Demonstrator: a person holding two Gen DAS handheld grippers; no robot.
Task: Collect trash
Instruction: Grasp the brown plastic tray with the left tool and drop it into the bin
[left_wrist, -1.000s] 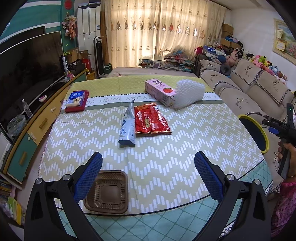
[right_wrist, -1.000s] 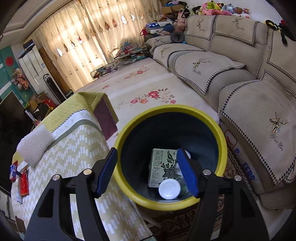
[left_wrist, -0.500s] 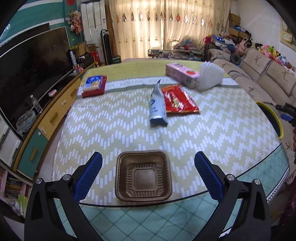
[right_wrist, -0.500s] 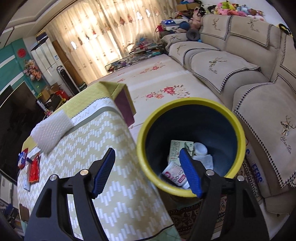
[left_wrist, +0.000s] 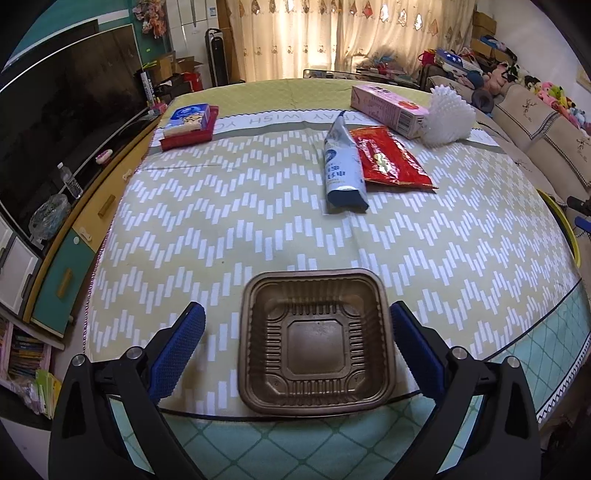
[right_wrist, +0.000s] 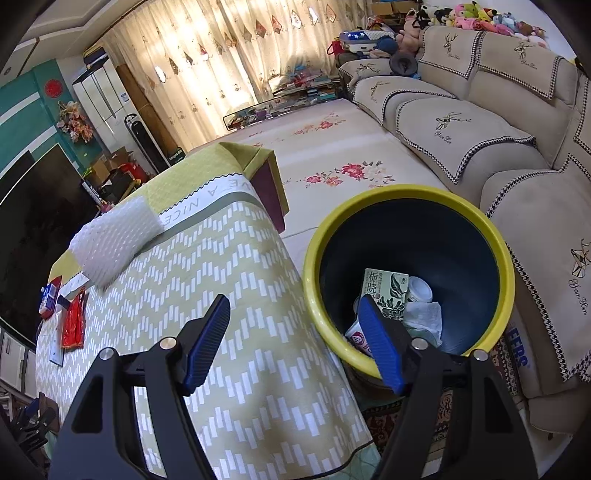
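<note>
Left wrist view: the left gripper (left_wrist: 295, 332) points steeply down at the near edge of the table (left_wrist: 221, 229), its jaws spread wide with a brown tray (left_wrist: 317, 338) lying between the blue pads (left_wrist: 179, 345). The right pad stands just beside the tray's right wall, the left pad a little apart from the other wall; neither presses on it, so the tray rests flat and unheld. The straddling pose suits a grasp across the tray's two opposite walls, which is judged to be the step in hand. Further back lie a blue pouch (left_wrist: 343, 168) and a red wrapper (left_wrist: 389, 160), touching along one side, then a pink carton (left_wrist: 388, 107) with white foam netting (left_wrist: 448, 116) against its end. A tissue pack (left_wrist: 190, 123) sits apart at the far left.

Right wrist view: the right gripper (right_wrist: 291, 343) is also open and empty, held over the table's corner with one finger crossing the rim of the yellow bin (right_wrist: 406, 280). The bin stands on the floor against the table, within easy reach of both hands. Inside it lie a green box (right_wrist: 388, 288), a white cup (right_wrist: 419, 290) and crumpled paper (right_wrist: 424, 317). Judged from this, part of the trash is collected and several pieces remain on the table.
</note>
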